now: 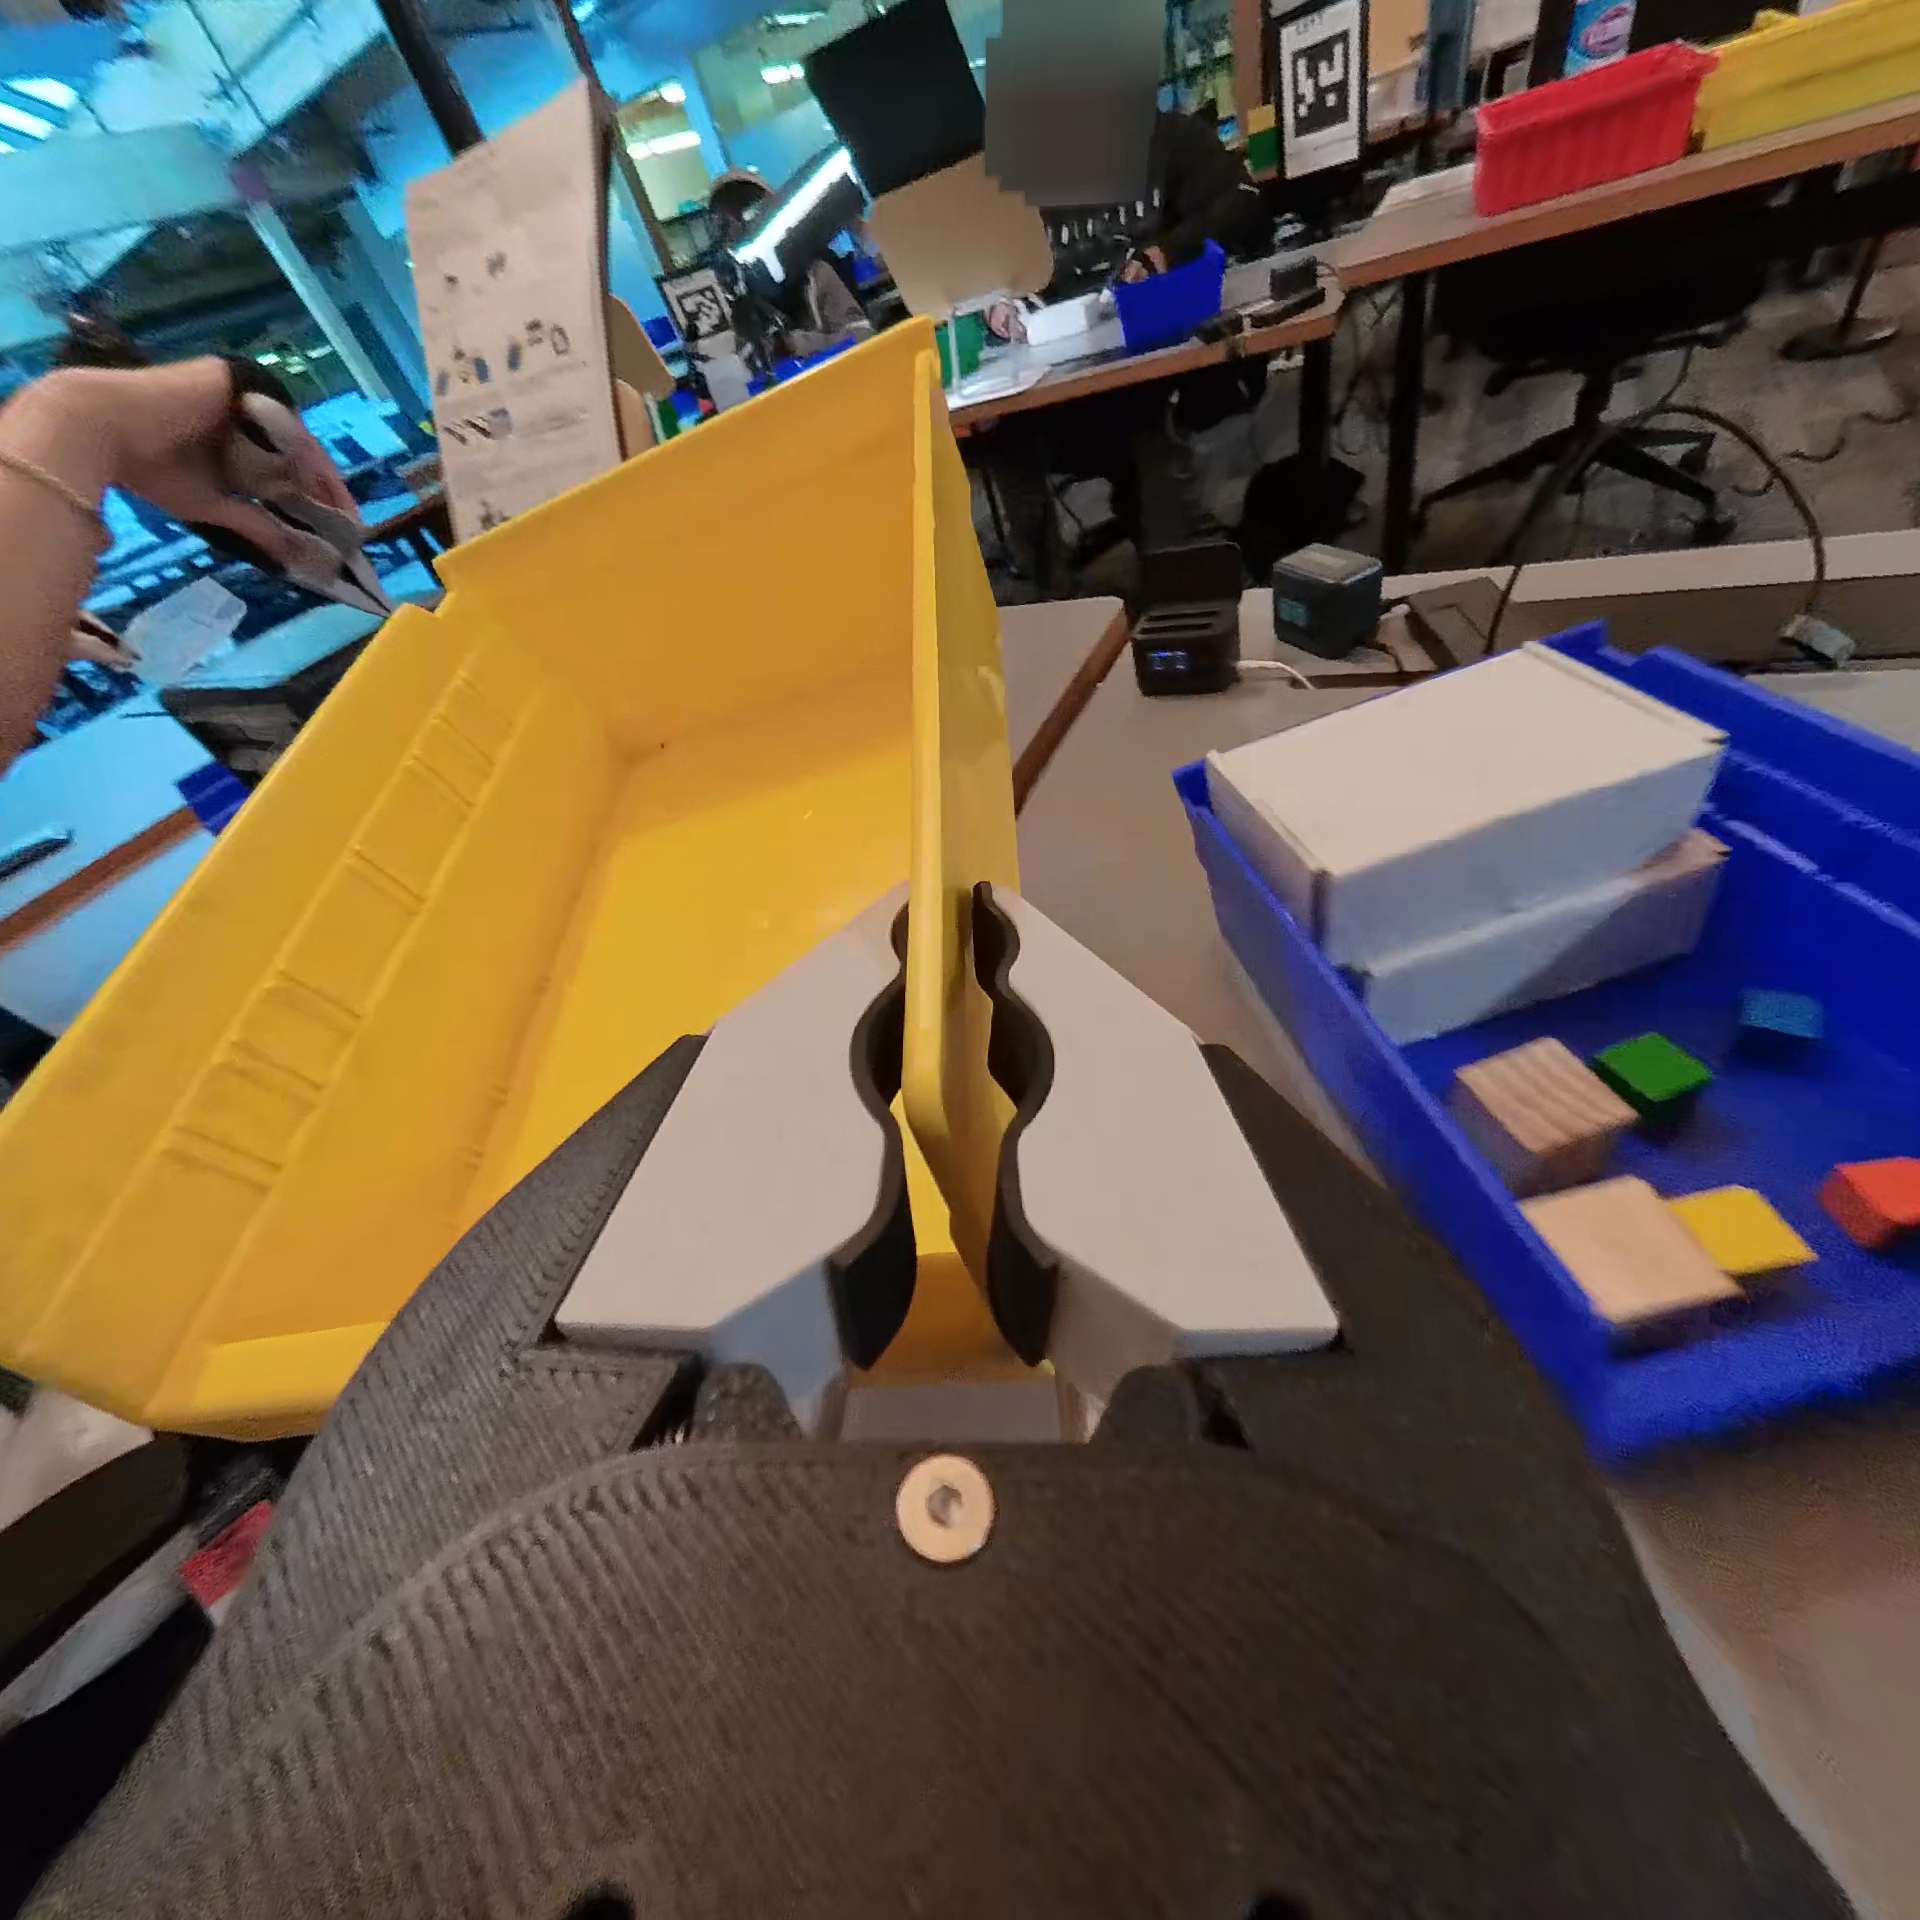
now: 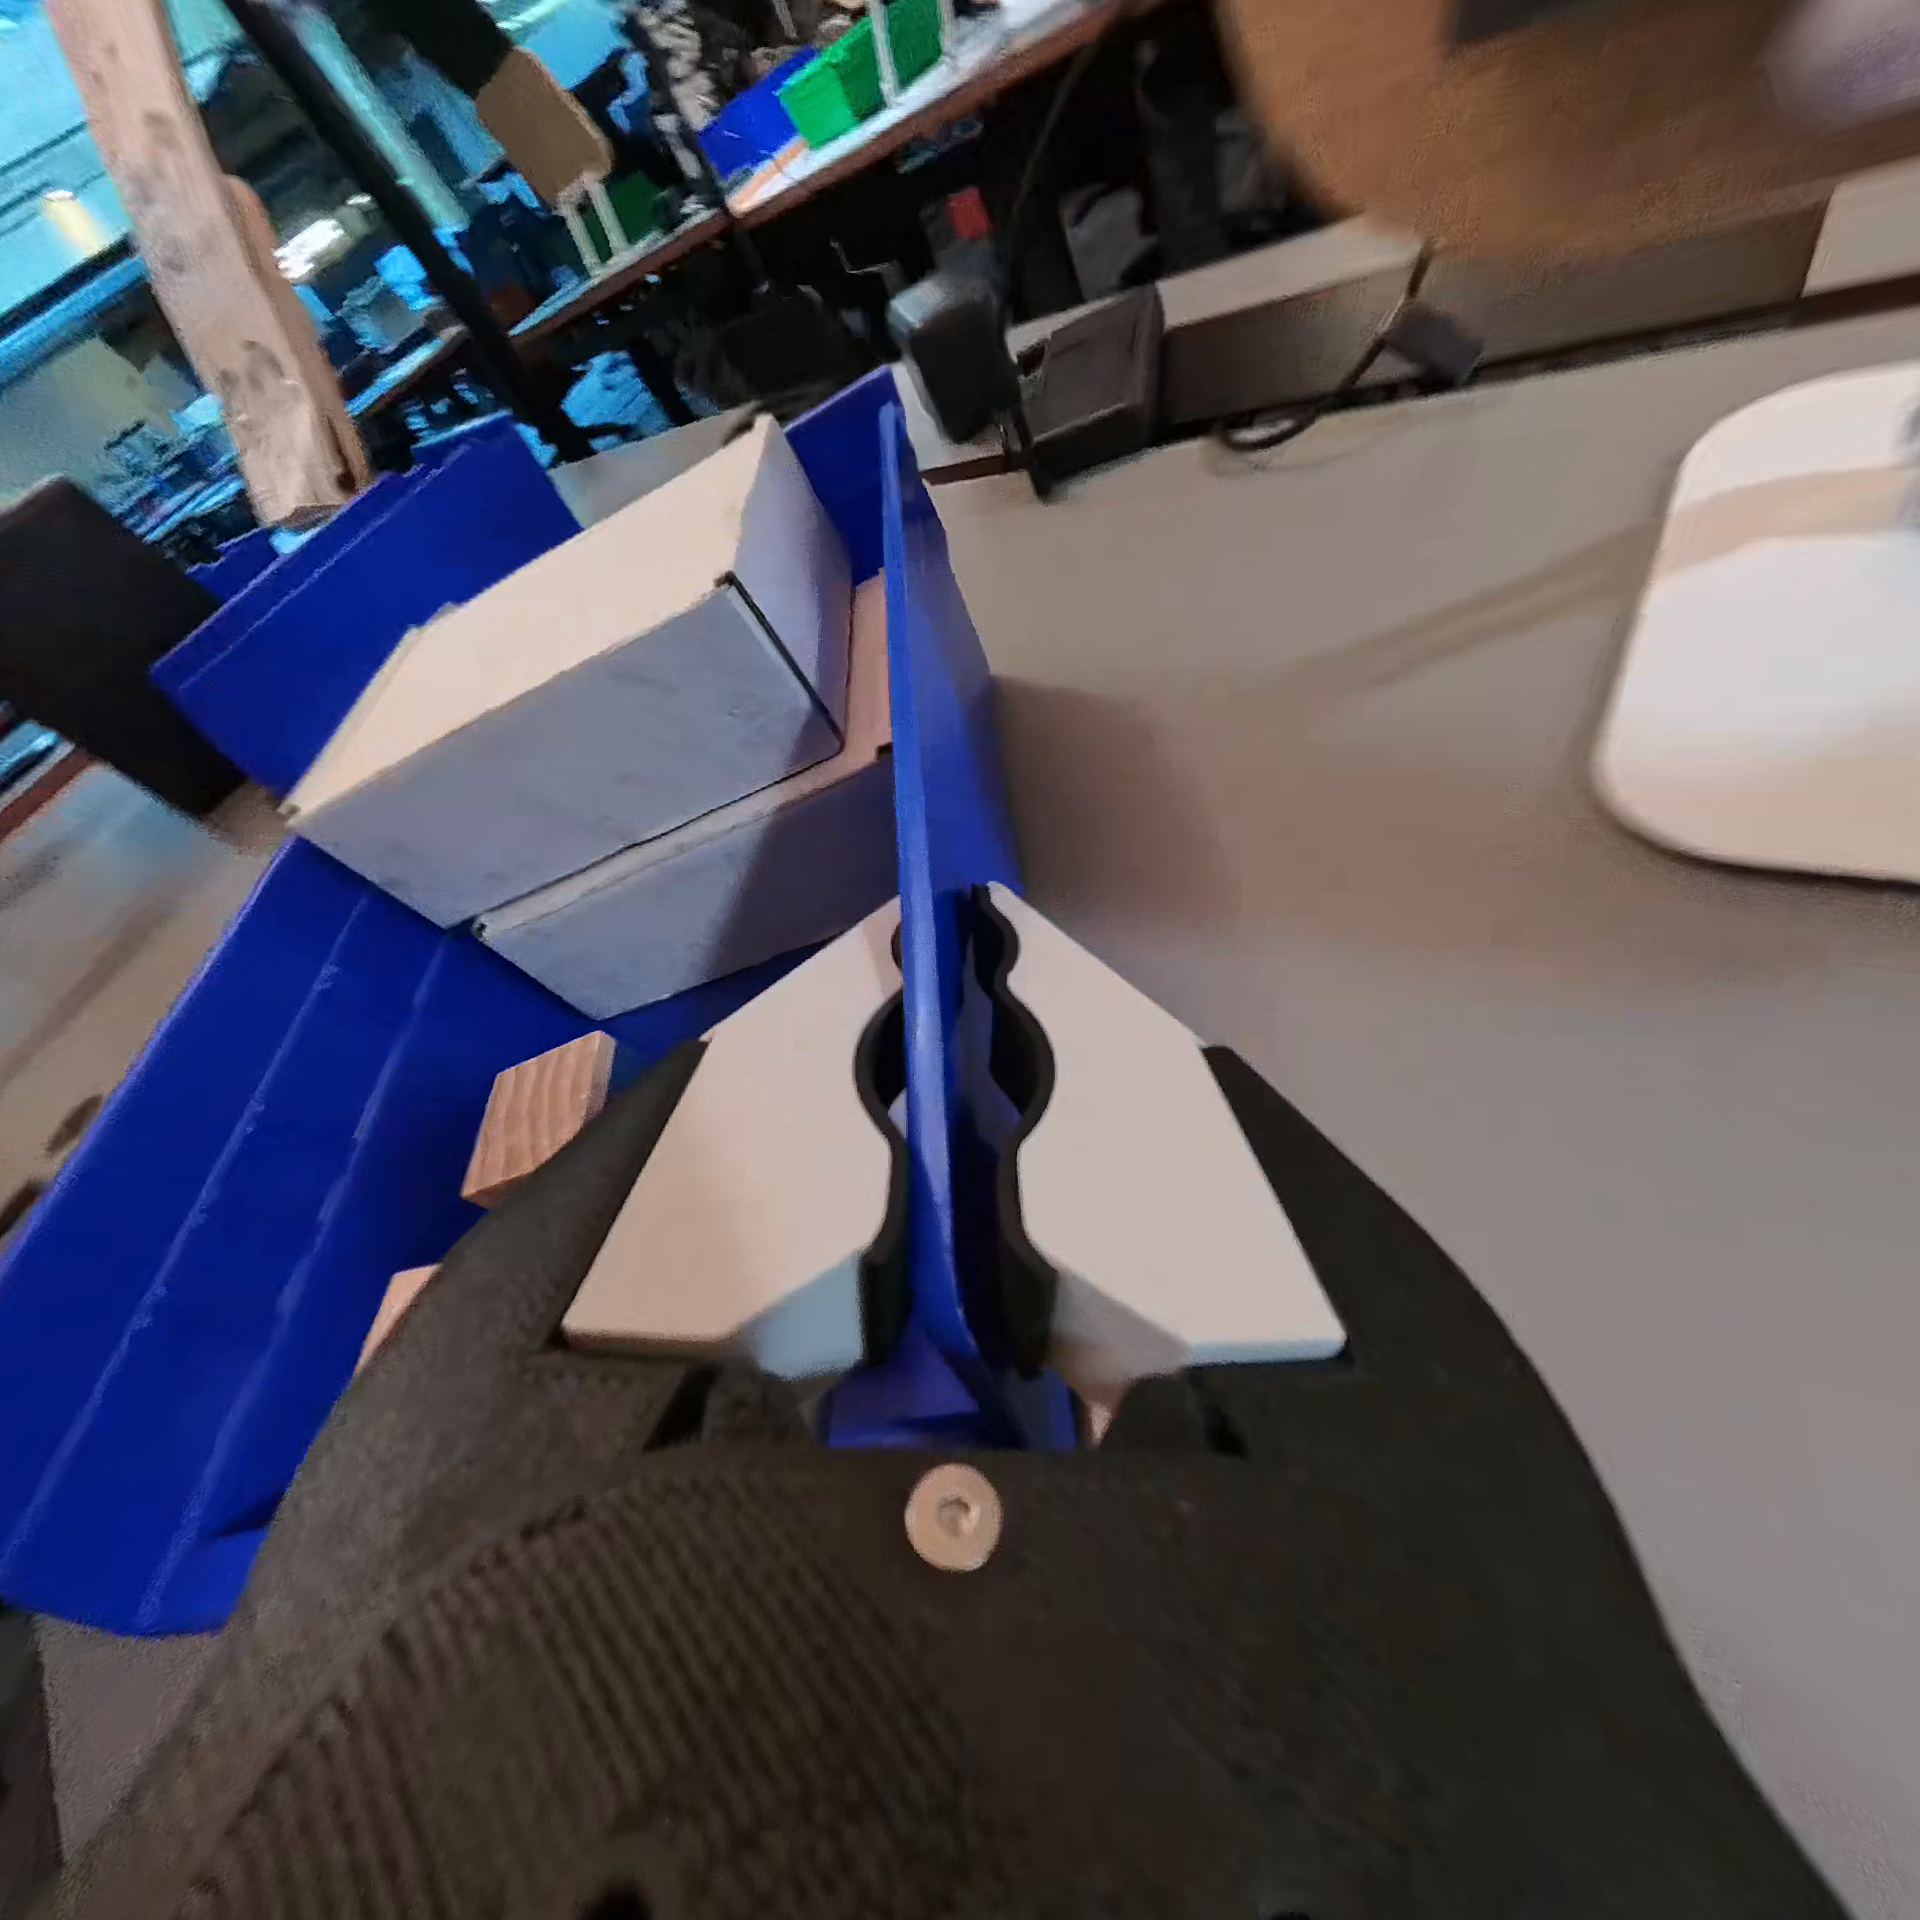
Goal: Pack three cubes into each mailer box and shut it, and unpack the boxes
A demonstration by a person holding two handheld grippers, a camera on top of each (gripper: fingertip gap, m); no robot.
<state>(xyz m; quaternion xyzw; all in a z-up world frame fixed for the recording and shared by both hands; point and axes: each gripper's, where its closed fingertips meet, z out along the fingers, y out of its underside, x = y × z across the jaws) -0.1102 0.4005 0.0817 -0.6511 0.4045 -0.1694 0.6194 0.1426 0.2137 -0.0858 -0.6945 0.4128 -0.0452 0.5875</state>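
My left gripper [image 1: 945, 914] is shut on the right wall of an empty yellow bin [image 1: 416, 987], which is tilted up off the table. My right gripper [image 2: 943, 904] is shut on the right wall of a blue bin [image 2: 260, 1195]. The blue bin also shows in the left wrist view [image 1: 1351, 1143]. It holds two shut white mailer boxes [image 1: 1475, 790], one stacked on the other, and several loose cubes: wooden [image 1: 1538, 1101], green [image 1: 1652, 1075], blue [image 1: 1779, 1016], yellow [image 1: 1745, 1231] and red [image 1: 1881, 1200]. The boxes [image 2: 582, 707] and a wooden cube [image 2: 540, 1117] show in the right wrist view.
A grey table [image 2: 1351, 935] carries the bins. A white rounded object [image 2: 1766, 665] lies at the right. Black chargers and cables [image 1: 1184, 623] stand at the table's far edge. A person's hand [image 1: 135, 457] holds something dark beyond the yellow bin at the left. Spacing between my two grippers at the tips: around 35 cm.
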